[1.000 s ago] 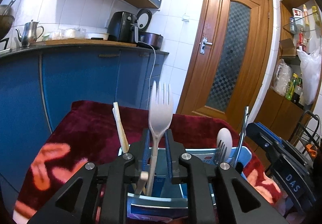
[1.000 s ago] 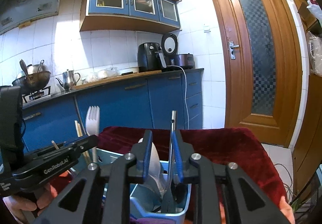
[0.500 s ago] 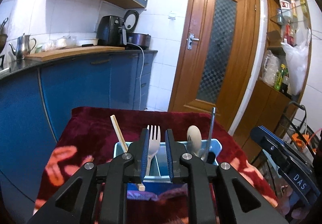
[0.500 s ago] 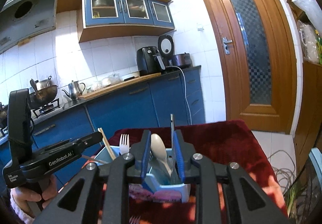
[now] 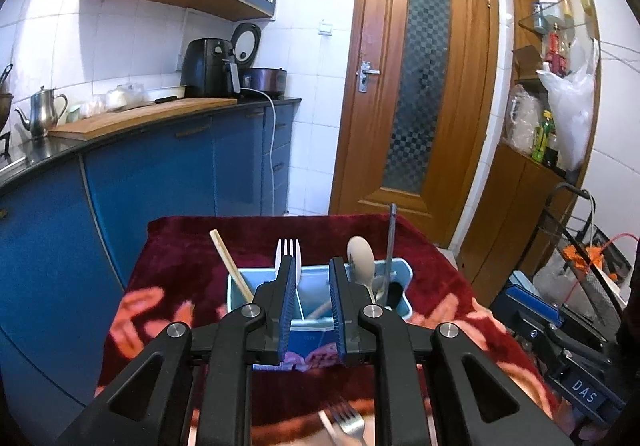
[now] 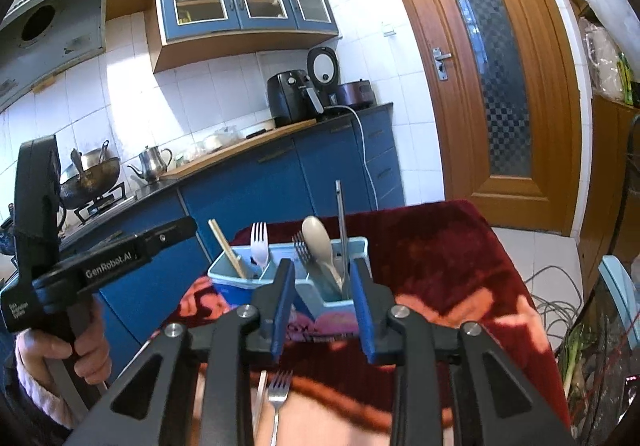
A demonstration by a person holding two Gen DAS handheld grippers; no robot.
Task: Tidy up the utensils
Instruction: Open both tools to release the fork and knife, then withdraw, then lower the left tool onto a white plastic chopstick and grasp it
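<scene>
**Right wrist view: caddy mostly filled, one fork left on the cloth**

Right wrist view looks over the right gripper (image 6: 322, 306), whose jaws stand apart with nothing between them, toward the blue utensil caddy (image 6: 224, 278) on the dark red blanket (image 6: 440, 246). In the caddy's left section stand a wooden chopstick (image 6: 226, 246) and a white plastic fork (image 6: 259, 246); in the right section are a dark metal fork (image 6: 301, 246), a pale spoon (image 6: 316, 242) and a thin metal rod-like handle (image 6: 341, 221), all upright or leaning a little.

The left gripper (image 5: 312, 300) hovers just near of the caddy, jaws parted by a narrow gap, holding nothing; the white fork shows just beyond its left finger, apart from it.

By my reading, most of the sorting is done: five pieces stand in the caddy. What is left lies on the near edge of the blanket: a metal fork (image 6: 278, 394), tines pointing away, with what looks like a second slim handle (image 6: 260, 398) just to its left, though I cannot tell what that is. Both hands are free to pick these up.
</scene>
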